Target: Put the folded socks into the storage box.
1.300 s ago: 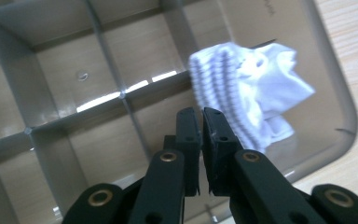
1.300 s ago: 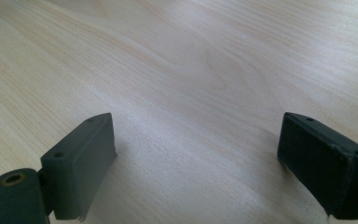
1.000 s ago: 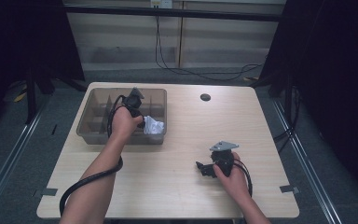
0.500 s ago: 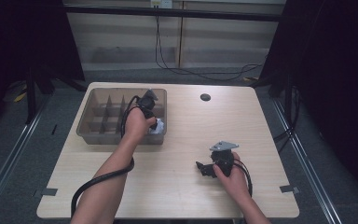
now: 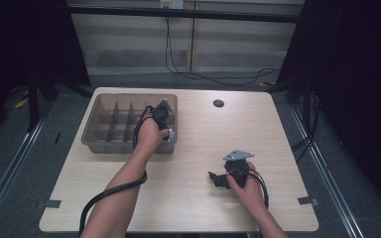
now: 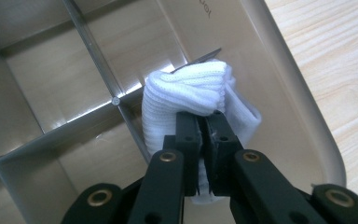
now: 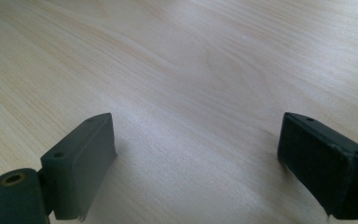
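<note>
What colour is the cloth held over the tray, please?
White cloth, with a fine ribbed knit; clearest in the left gripper view.

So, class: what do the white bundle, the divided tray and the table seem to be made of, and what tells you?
White bundle: knitted fabric, probably a rolled sock, ribbed and matte.
Divided tray: likely smooth, see-through tinted plastic; the table shows through its glossy walls.
Table: pale wood or a wood-look laminate, with visible grain and a soft sheen.

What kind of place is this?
Probably a lab or recording studio: a bare wooden table hemmed by black curtains, a divided sorting tray, and cabled grippers, the left gripper pinching white cloth.
</note>
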